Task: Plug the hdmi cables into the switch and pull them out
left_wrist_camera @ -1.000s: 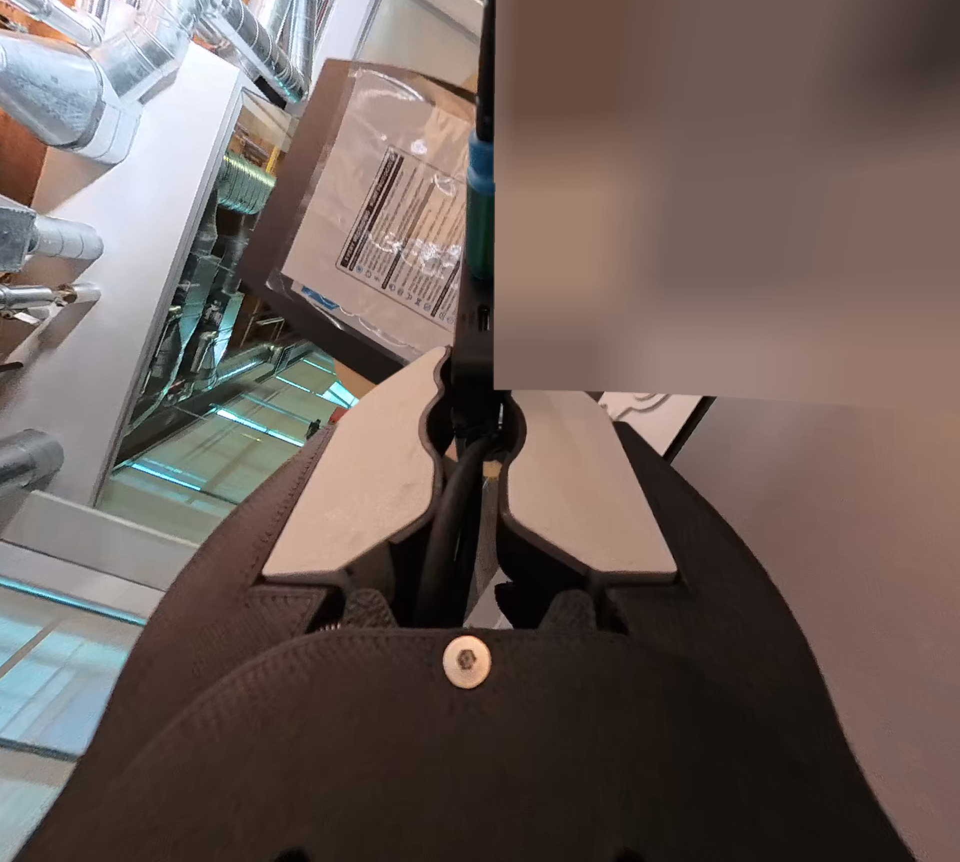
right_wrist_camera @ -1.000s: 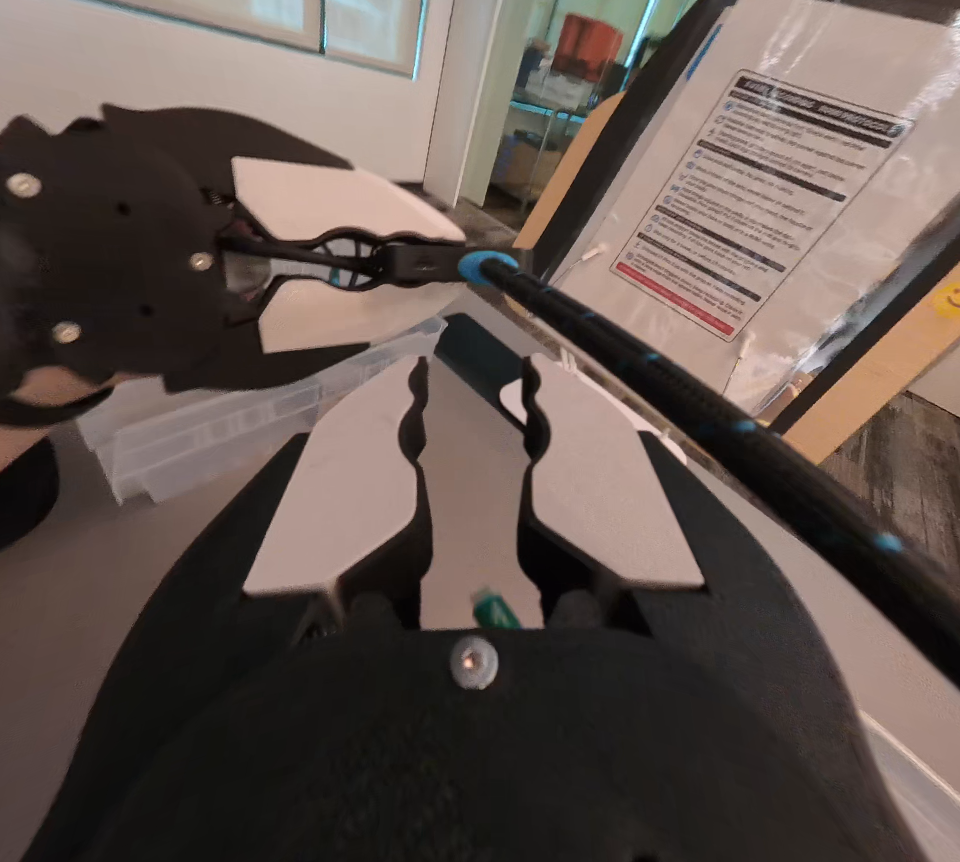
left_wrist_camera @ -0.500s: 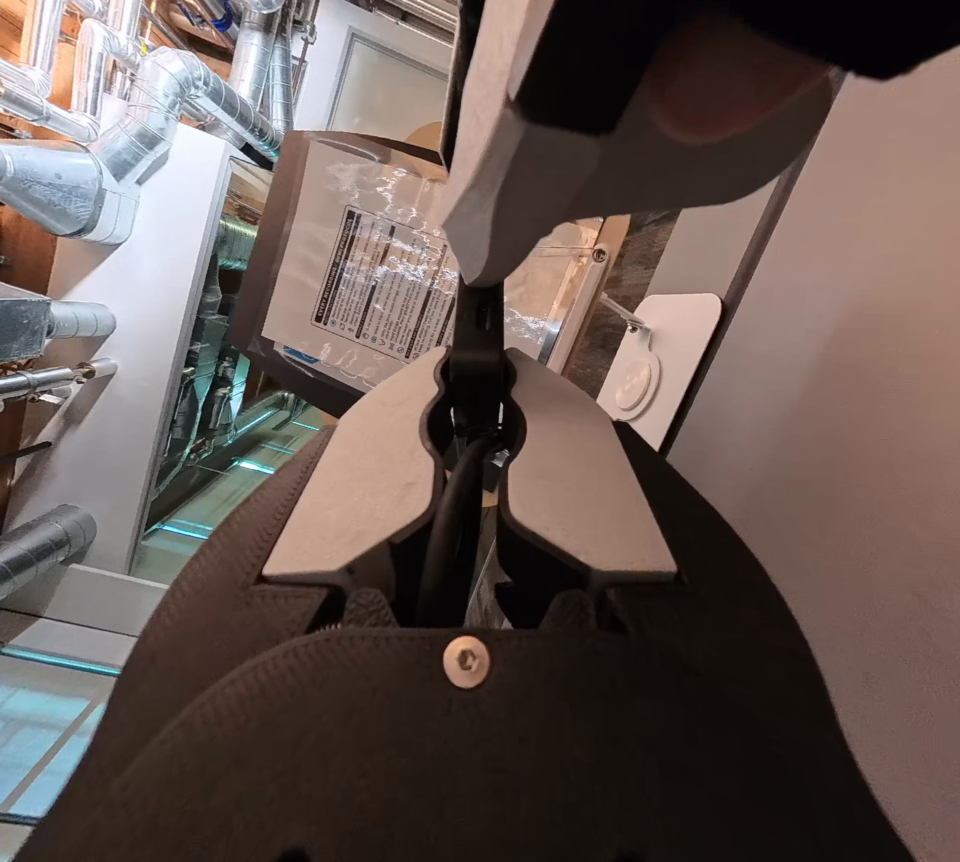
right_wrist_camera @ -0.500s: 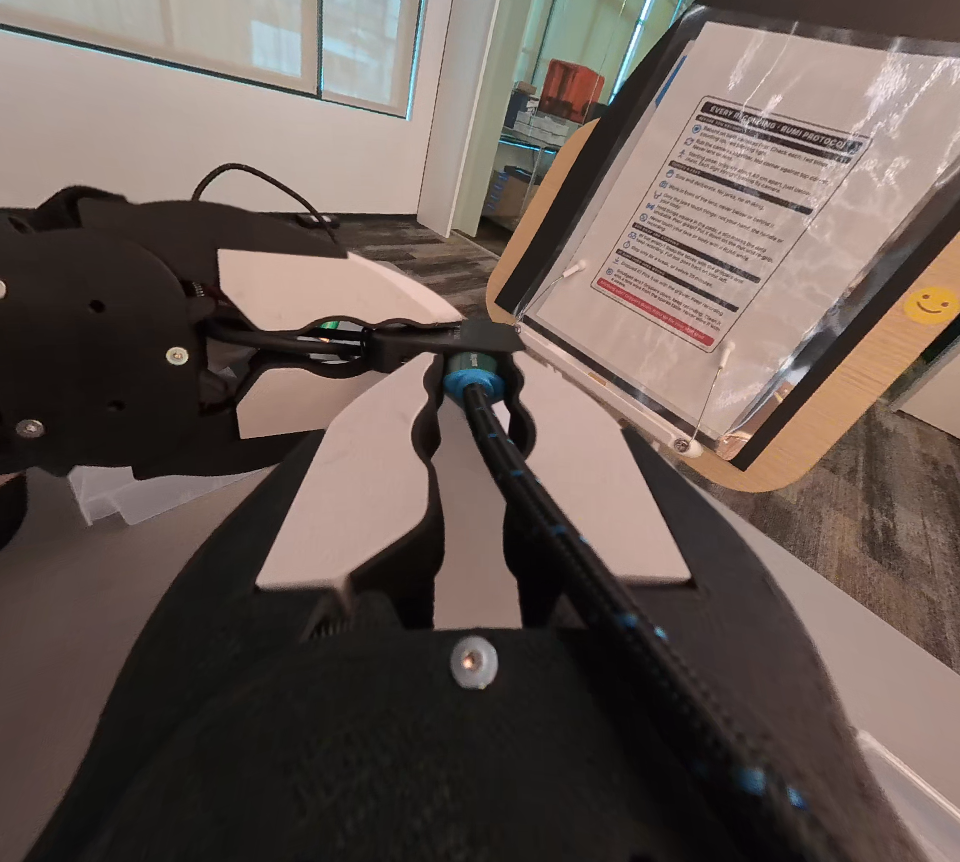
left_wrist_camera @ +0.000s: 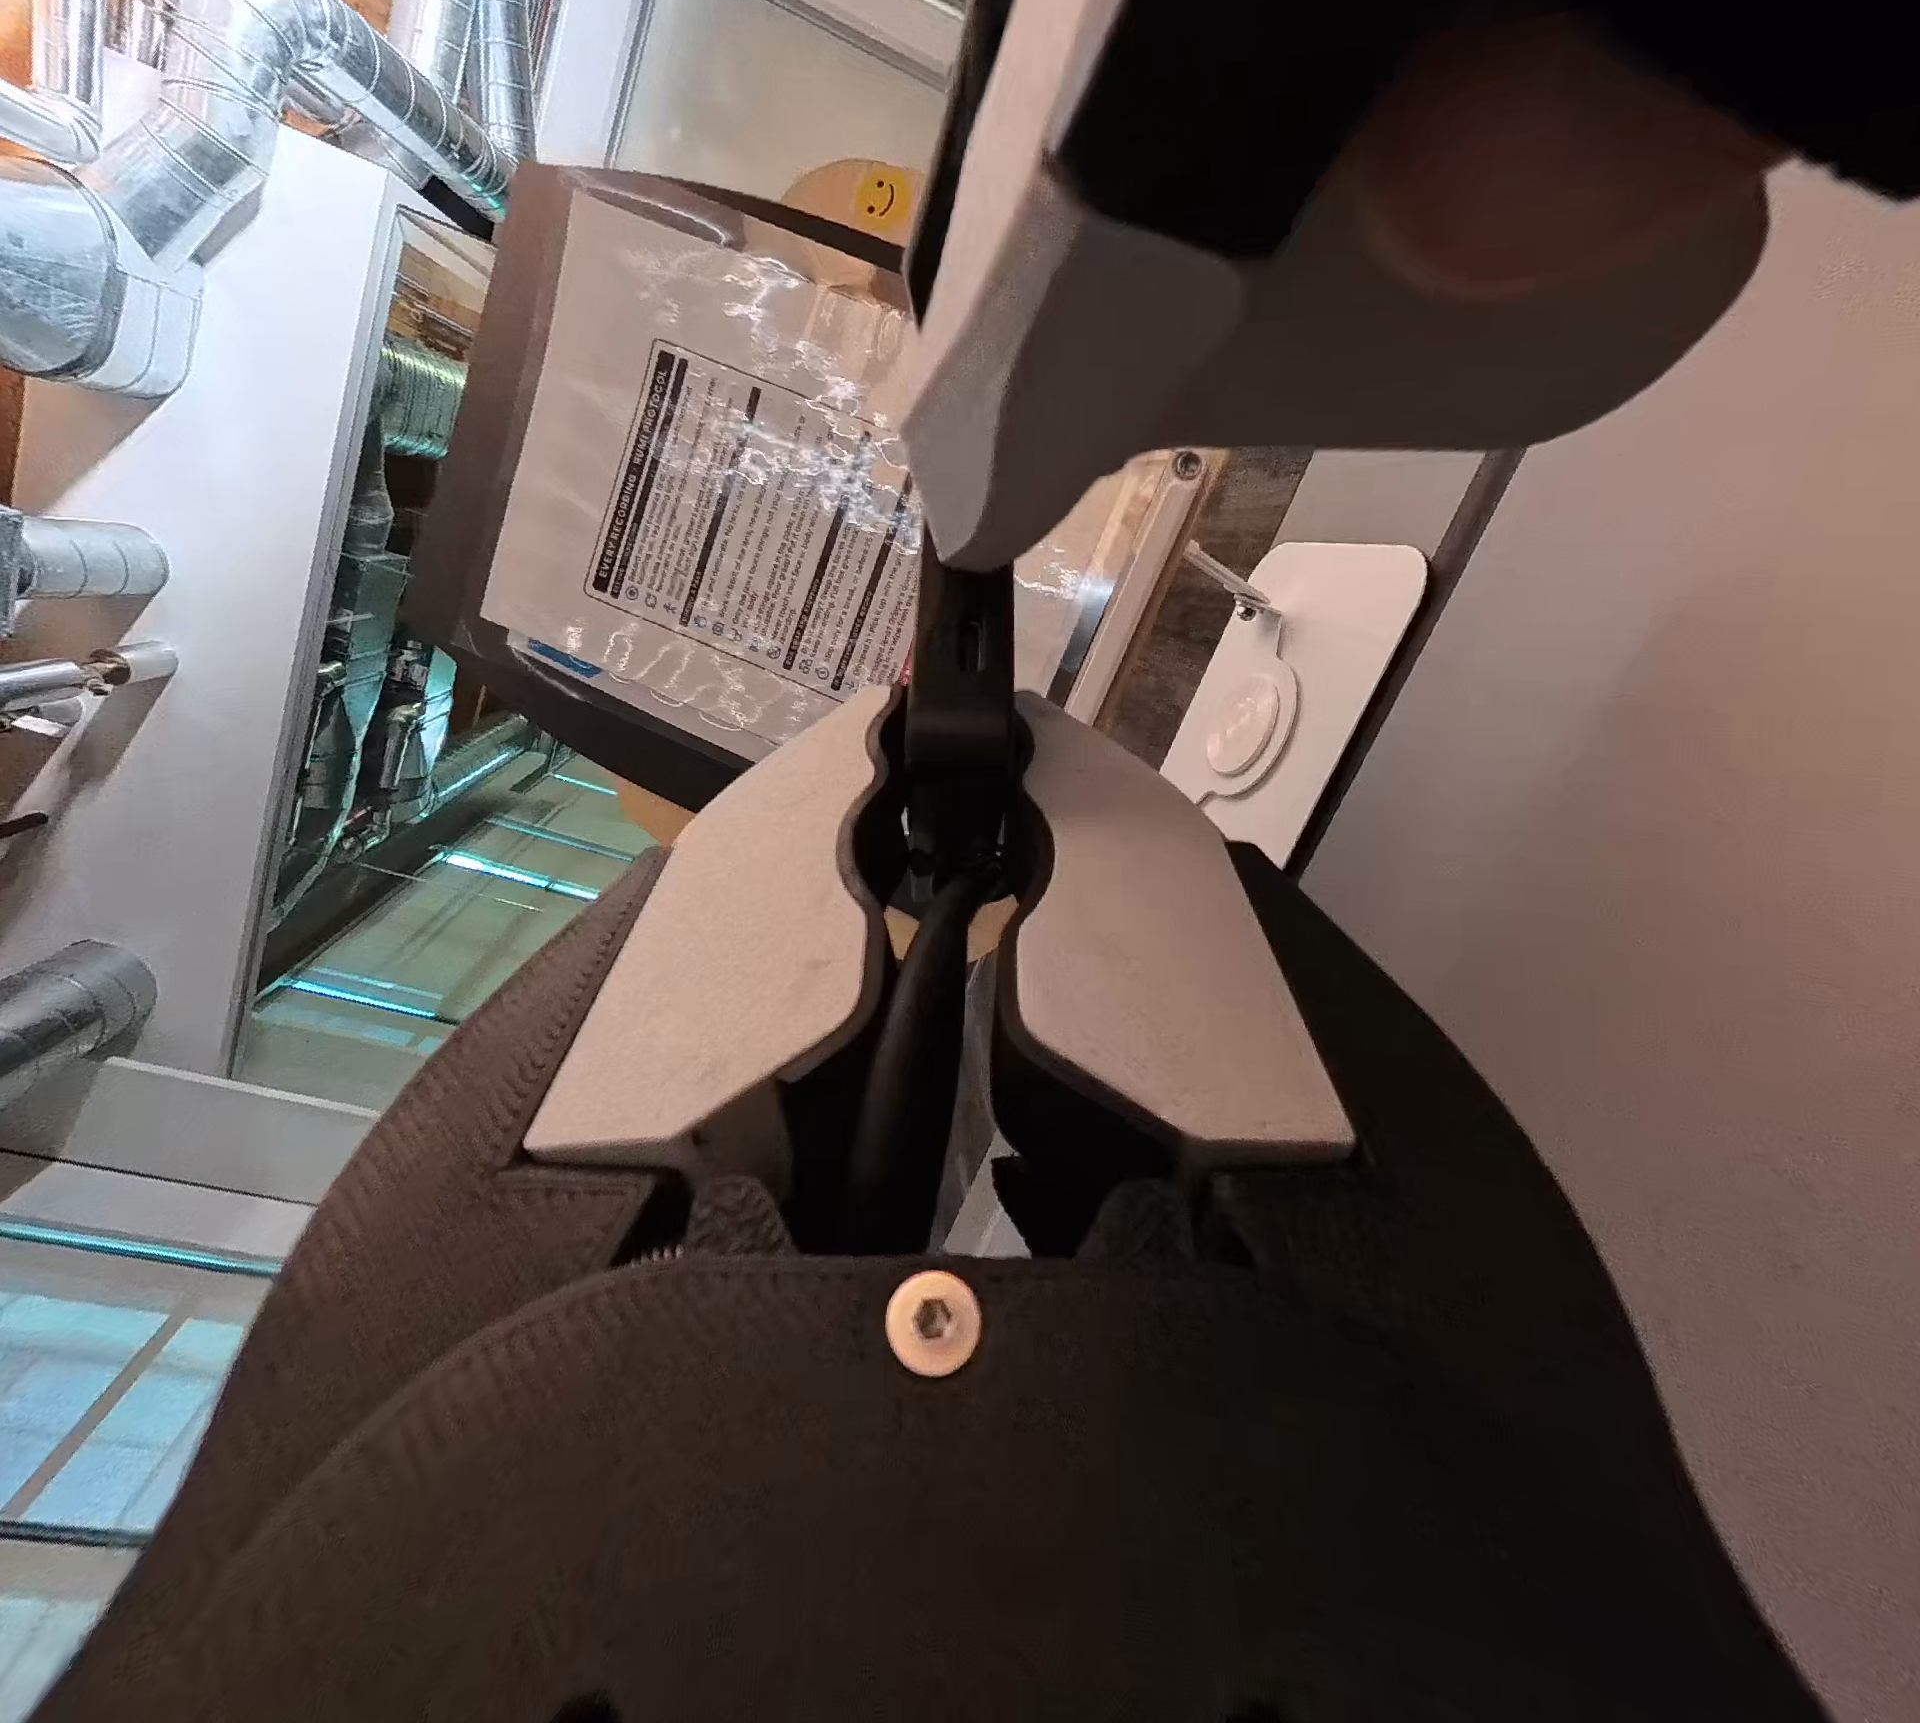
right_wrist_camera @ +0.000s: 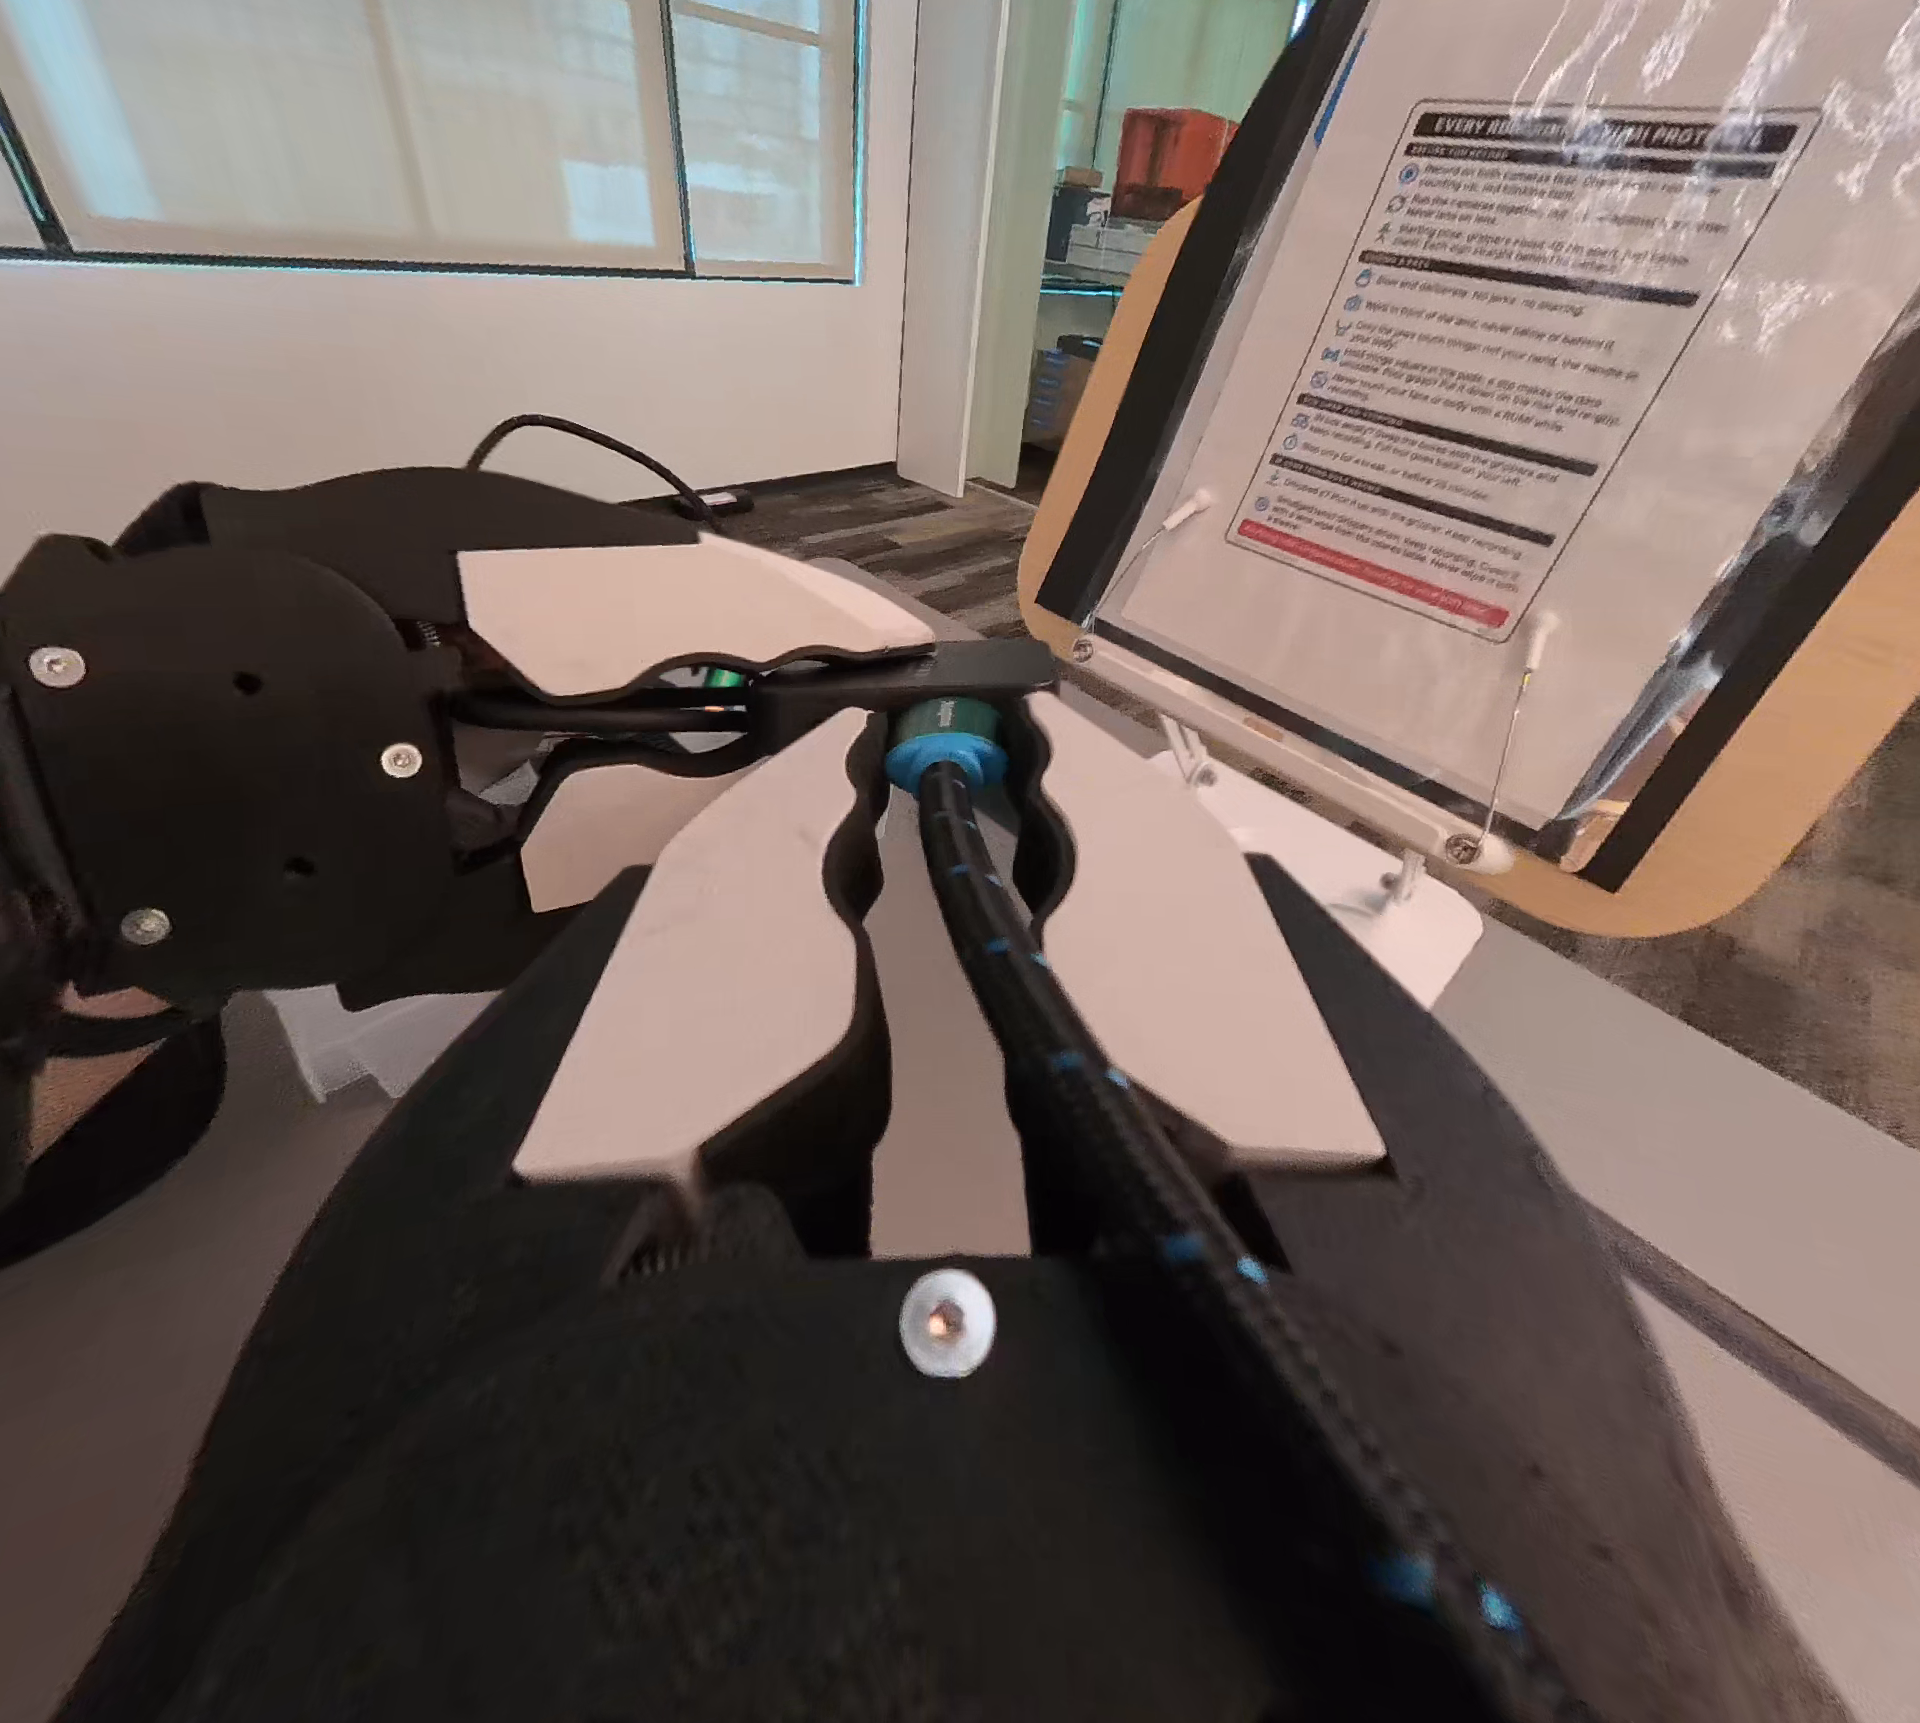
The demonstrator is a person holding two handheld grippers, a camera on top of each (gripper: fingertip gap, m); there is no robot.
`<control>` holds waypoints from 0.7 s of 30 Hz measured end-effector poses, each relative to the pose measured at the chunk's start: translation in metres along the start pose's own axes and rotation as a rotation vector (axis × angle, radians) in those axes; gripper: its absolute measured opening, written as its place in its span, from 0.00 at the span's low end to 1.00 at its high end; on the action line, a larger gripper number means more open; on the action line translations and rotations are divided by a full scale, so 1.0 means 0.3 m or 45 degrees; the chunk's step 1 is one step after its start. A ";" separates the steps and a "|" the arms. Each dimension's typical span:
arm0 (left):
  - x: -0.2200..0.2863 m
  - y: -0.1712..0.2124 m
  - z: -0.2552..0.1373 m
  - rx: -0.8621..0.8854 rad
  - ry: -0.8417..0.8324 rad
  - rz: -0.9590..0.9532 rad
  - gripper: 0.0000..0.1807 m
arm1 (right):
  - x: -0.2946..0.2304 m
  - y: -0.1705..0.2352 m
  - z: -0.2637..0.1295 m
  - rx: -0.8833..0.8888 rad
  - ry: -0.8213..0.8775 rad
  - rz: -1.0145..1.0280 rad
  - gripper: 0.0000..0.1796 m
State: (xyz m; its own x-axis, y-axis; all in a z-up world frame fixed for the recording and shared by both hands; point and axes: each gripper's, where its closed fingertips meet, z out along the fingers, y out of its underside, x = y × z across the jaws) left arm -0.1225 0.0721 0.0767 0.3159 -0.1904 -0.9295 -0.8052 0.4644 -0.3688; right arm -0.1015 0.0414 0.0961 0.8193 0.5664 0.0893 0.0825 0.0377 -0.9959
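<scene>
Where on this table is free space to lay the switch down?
Free: the grey table right of the right gripper, bordered by the white stand base and the table edge. Crowded: the left side, where the left gripper holds the switch above a clear plastic box.

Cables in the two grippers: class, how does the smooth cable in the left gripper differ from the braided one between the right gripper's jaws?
The smooth cable is plain black; the braided cable is black with blue flecks. The braided cable ends in a teal plug against the switch; the smooth cable's end is hidden between the left gripper's jaws, which clamp the switch. Both run back between a gripper's jaws.
</scene>
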 end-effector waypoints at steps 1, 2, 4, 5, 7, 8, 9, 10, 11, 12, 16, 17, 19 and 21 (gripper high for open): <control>0.001 0.002 0.000 -0.009 0.001 0.014 0.08 | 0.000 0.003 0.001 -0.006 -0.008 0.024 0.13; 0.000 0.005 0.000 -0.024 0.003 0.028 0.08 | 0.000 0.006 0.003 -0.011 -0.021 0.054 0.13; 0.004 0.015 0.001 -0.067 0.022 0.038 0.08 | 0.001 0.014 0.006 -0.040 0.007 0.020 0.13; 0.009 0.019 0.003 -0.083 0.038 0.029 0.08 | 0.003 0.018 0.008 -0.064 0.074 -0.093 0.13; 0.005 0.018 0.001 -0.076 0.036 0.016 0.08 | -0.004 0.011 0.006 -0.067 0.135 -0.195 0.13; 0.004 0.019 0.000 -0.073 0.050 -0.003 0.08 | -0.007 0.008 0.004 -0.066 0.105 -0.139 0.13; -0.006 0.053 0.006 -0.146 0.040 -0.012 0.08 | -0.005 0.000 -0.005 -0.051 0.066 -0.054 0.13; -0.027 0.146 0.021 -0.344 0.012 0.000 0.08 | 0.013 -0.033 -0.031 0.007 0.070 0.002 0.13; -0.036 0.234 0.033 -0.464 0.029 0.011 0.08 | 0.032 -0.070 -0.064 0.052 0.066 0.040 0.13; -0.045 0.269 0.037 -0.439 0.061 -0.032 0.08 | 0.047 -0.108 -0.099 0.099 0.039 0.092 0.13; -0.144 0.210 -0.018 -0.206 0.087 -0.362 0.07 | 0.067 -0.181 -0.211 0.048 -0.120 0.240 0.13; -0.155 0.191 -0.032 -0.174 0.101 -0.386 0.08 | 0.085 -0.195 -0.246 0.027 -0.103 0.231 0.13; -0.154 0.171 -0.050 -0.161 0.136 -0.384 0.07 | 0.119 -0.202 -0.316 -0.045 -0.049 0.178 0.13; -0.141 0.158 -0.054 -0.155 0.153 -0.361 0.07 | 0.152 -0.221 -0.384 -0.052 0.005 0.158 0.13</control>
State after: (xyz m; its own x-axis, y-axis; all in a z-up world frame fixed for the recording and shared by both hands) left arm -0.1821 0.0882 0.0987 0.4806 -0.4014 -0.7797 -0.7499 0.2728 -0.6027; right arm -0.0043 -0.0302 0.1680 0.8266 0.5617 -0.0345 0.0032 -0.0660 -0.9978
